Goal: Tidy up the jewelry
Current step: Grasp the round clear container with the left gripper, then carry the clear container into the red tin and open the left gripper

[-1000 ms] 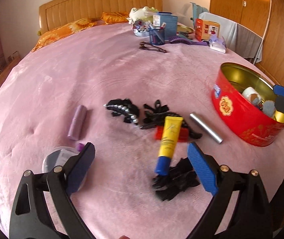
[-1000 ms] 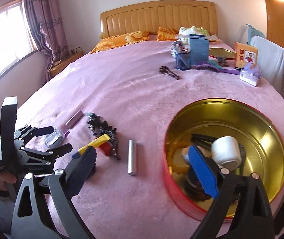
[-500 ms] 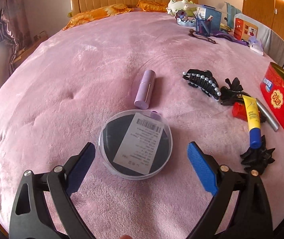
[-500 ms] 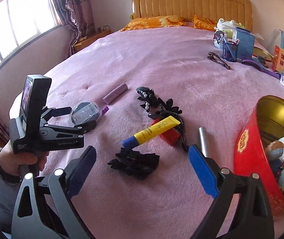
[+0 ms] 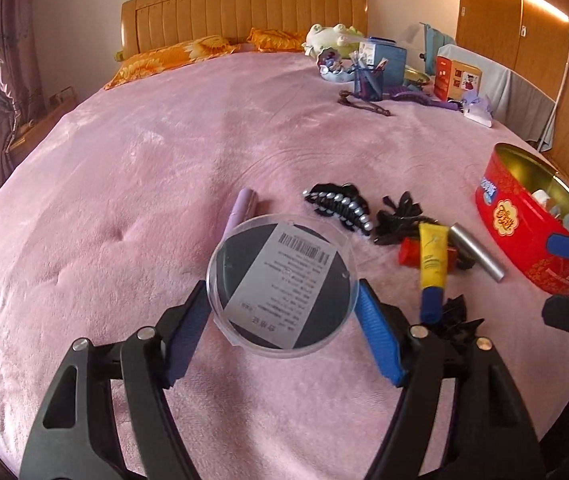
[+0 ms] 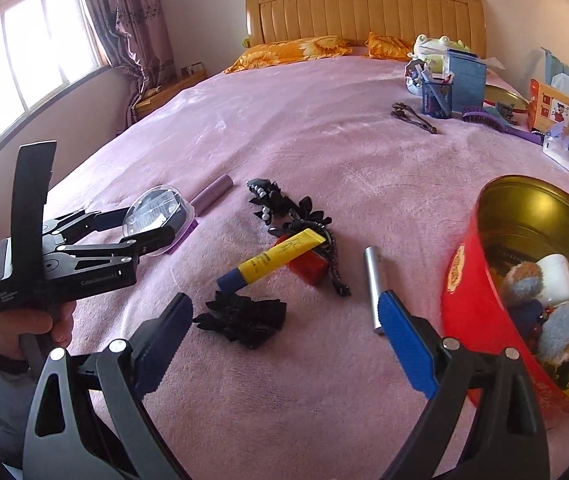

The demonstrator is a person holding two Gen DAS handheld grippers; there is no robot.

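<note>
The left gripper (image 5: 280, 300) has its jaws closed on the round clear case (image 5: 282, 282), which has a black inside and a white label; the jaws have just been closing, and both blue pads touch the rim of the case, lifted over the pink bed (image 5: 132, 184). The right gripper (image 6: 284, 320) has its jaws open and empty, above a black hair bow (image 6: 244, 318). Just behind this bow lies the yellow tube (image 6: 280, 258) with a blue cap, across a red box (image 6: 308, 268). Right of the tube is a silver cylinder (image 6: 374, 280), and further right the red tin (image 6: 480, 300), open, with fluffy things inside. Behind the tube lie a black pearl clip (image 5: 340, 204) and a purple tube (image 6: 212, 192). Far behind, near the headboard (image 6: 364, 8), stands a pen holder (image 6: 436, 98)
</note>
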